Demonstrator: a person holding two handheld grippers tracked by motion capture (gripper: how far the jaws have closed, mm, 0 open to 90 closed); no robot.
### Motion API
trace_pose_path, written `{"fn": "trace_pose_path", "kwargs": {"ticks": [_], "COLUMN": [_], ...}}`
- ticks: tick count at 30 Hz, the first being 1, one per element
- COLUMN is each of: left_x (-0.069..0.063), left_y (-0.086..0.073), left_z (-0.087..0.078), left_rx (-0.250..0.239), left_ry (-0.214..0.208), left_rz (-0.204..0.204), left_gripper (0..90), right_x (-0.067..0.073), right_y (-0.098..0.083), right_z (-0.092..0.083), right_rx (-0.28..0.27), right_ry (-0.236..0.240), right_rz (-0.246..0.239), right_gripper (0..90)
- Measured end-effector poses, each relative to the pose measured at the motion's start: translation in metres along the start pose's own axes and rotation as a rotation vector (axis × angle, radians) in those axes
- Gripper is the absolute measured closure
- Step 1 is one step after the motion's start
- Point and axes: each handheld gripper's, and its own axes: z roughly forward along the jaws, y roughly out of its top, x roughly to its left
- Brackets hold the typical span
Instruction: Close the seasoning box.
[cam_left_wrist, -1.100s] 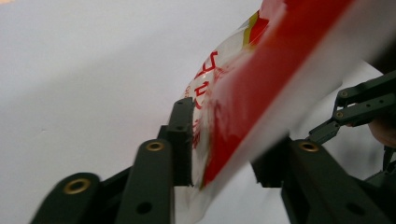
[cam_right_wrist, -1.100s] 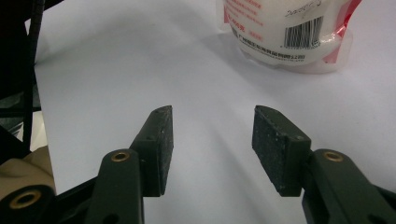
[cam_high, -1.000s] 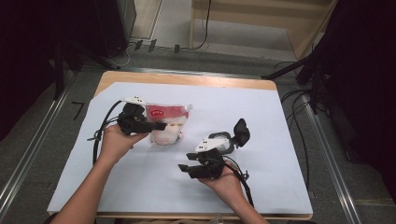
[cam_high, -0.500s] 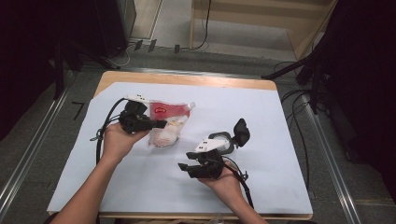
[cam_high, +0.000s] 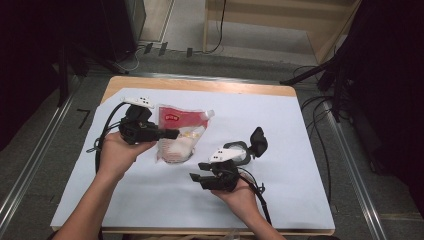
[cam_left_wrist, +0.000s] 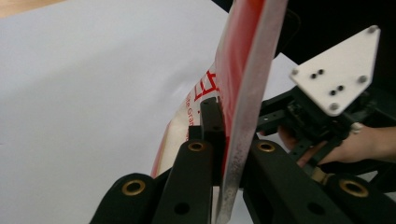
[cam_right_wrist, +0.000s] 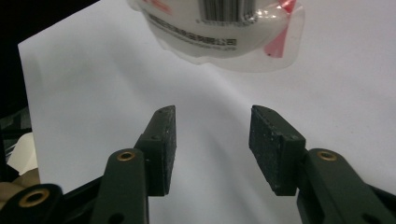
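A pouch (cam_high: 181, 134) with a red top, a clear lower half and white contents sits at the middle left of the white sheet. My left gripper (cam_high: 172, 134) is shut on its left edge. In the left gripper view the pouch's sealed edge (cam_left_wrist: 247, 60) stands upright between the jaws of that gripper (cam_left_wrist: 224, 140), both pads pressed on it. My right gripper (cam_high: 196, 179) hovers lower right of the pouch and points left, open. In the right gripper view its jaws (cam_right_wrist: 212, 126) stand apart with nothing between them, and the pouch's clear bottom (cam_right_wrist: 219, 32) lies just ahead.
A white paper sheet (cam_high: 300, 130) covers the wooden table (cam_high: 200, 85). Black cables (cam_high: 102, 137) trail from both grippers. Metal rails (cam_high: 30, 165) run along the floor on both sides. The right hand and its gripper (cam_left_wrist: 327, 107) show behind the pouch in the left gripper view.
The left gripper has closed on the pouch's edge and risen, lifting and tilting that side of the pouch. The right hand has stayed in place.
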Motion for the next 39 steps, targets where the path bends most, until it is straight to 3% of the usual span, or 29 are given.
{"fn": "trace_pose_path", "kwargs": {"ticks": [10,17,20,25,28,33,37,39], "left_x": [-0.020,-0.029,-0.031,-0.031,-0.028,-0.028,-0.025,-0.024], "left_y": [-0.001,-0.003,-0.003,-0.005,-0.006,-0.007,-0.008,-0.008], "left_z": [-0.012,-0.012,-0.010,-0.008,-0.009,-0.010,-0.011,-0.012], "left_rx": [-0.004,0.004,0.022,0.020,0.003,0.001,-0.006,-0.003], "left_ry": [-0.020,-0.055,-0.049,-0.076,-0.113,-0.121,-0.131,-0.121], "left_rz": [0.002,0.008,0.012,0.009,-0.021,-0.044,-0.075,-0.077], "left_gripper": [90.0,90.0,90.0,90.0,90.0,90.0,90.0,90.0], "right_x": [-0.003,-0.009,-0.010,-0.010,-0.009,-0.006,-0.001,0.005], "right_y": [-0.001,-0.003,-0.004,-0.004,-0.005,-0.005,-0.003,-0.002], "right_z": [0.011,0.023,0.027,0.028,0.029,0.028,0.026,0.026], "right_rx": [-0.012,0.005,0.015,0.013,0.008,-0.026,-0.060,-0.060], "right_ry": [-0.015,-0.017,-0.019,-0.038,-0.058,-0.081,-0.034,-0.031], "right_rz": [0.033,0.060,0.078,0.059,0.035,0.009,-0.021,-0.068], "right_gripper": [55.5,54.8,54.7,54.0,52.3,52.0,56.1,55.9]}}
